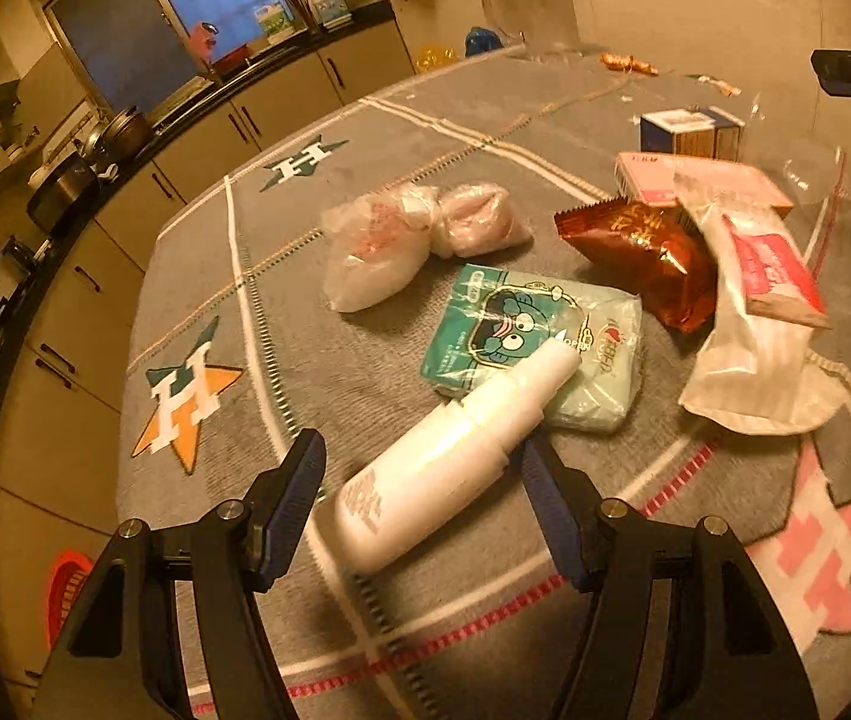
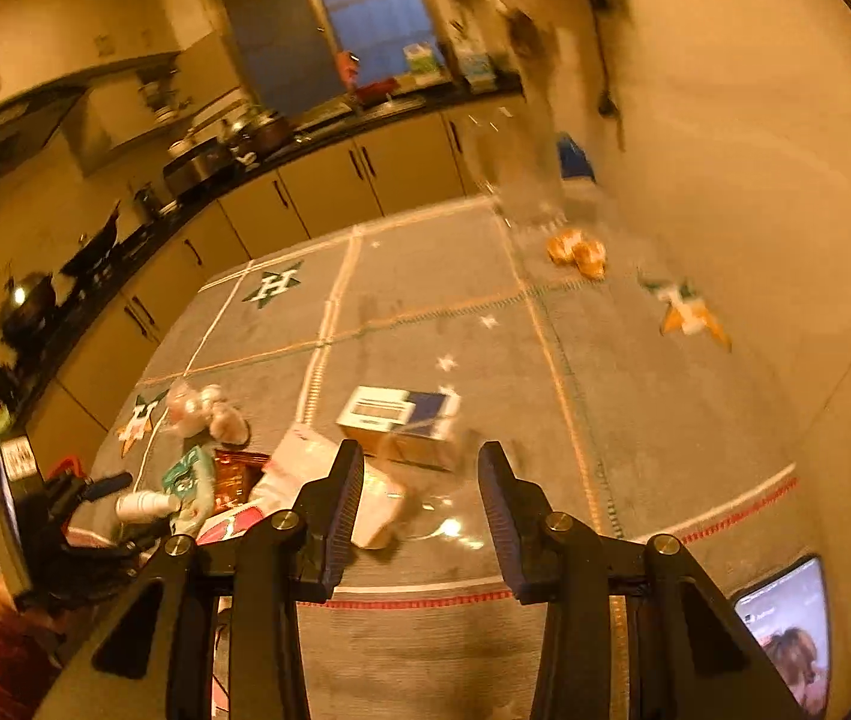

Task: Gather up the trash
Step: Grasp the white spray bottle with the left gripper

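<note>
My left gripper (image 1: pixel 422 456) is open, its jaws on either side of a white plastic bottle (image 1: pixel 443 462) that lies on the grey cloth, its cap on a green tissue pack (image 1: pixel 536 348). Beyond lie a crumpled clear bag (image 1: pixel 413 240), a red snack wrapper (image 1: pixel 641 252), a pink box (image 1: pixel 695 180) and a white pouch (image 1: pixel 749 348). My right gripper (image 2: pixel 419 504) is open and empty above the cloth, over a clear plastic container (image 2: pixel 443 516). The trash pile (image 2: pixel 215 480) sits to its left, the white bottle (image 2: pixel 143 503) among it.
A blue and white carton (image 1: pixel 689 132) (image 2: pixel 401 417) lies on the cloth. Orange wrappers (image 2: pixel 578 255) lie at the far side near a clear glass (image 1: pixel 521 6). A phone with a lit screen (image 2: pixel 785 642) lies at the near right. Kitchen cabinets (image 1: pixel 197 138) run along the left.
</note>
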`<state>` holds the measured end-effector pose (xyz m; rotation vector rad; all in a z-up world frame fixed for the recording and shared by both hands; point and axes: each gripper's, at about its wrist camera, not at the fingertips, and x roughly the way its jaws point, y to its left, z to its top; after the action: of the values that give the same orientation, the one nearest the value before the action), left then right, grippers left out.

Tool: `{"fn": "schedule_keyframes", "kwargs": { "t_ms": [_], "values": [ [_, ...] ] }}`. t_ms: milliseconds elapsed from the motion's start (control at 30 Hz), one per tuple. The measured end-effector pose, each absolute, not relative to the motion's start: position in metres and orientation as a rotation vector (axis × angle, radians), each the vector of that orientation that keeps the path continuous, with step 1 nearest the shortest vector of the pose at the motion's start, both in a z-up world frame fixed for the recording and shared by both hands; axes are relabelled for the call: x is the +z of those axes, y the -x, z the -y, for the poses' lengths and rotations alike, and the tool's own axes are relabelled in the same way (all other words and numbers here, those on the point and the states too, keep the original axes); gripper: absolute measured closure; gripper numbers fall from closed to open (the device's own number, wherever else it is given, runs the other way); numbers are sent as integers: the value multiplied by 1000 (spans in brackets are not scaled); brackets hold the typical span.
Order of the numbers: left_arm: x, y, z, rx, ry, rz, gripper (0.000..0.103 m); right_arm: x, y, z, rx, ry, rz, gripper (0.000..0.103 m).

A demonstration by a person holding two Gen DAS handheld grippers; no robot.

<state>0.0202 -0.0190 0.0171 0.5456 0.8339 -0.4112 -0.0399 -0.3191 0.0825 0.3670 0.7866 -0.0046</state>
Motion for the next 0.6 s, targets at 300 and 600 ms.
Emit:
{"fn": "schedule_keyframes", "kwargs": {
  "t_ms": [300,600],
  "values": [
    [17,-22,19,-355,-416,-857,62,56,26,317,64,-314,-851,42],
    [17,-17,14,-342,-309,-875,64,35,23,291,25,-98,-899,34]
  ]
}}
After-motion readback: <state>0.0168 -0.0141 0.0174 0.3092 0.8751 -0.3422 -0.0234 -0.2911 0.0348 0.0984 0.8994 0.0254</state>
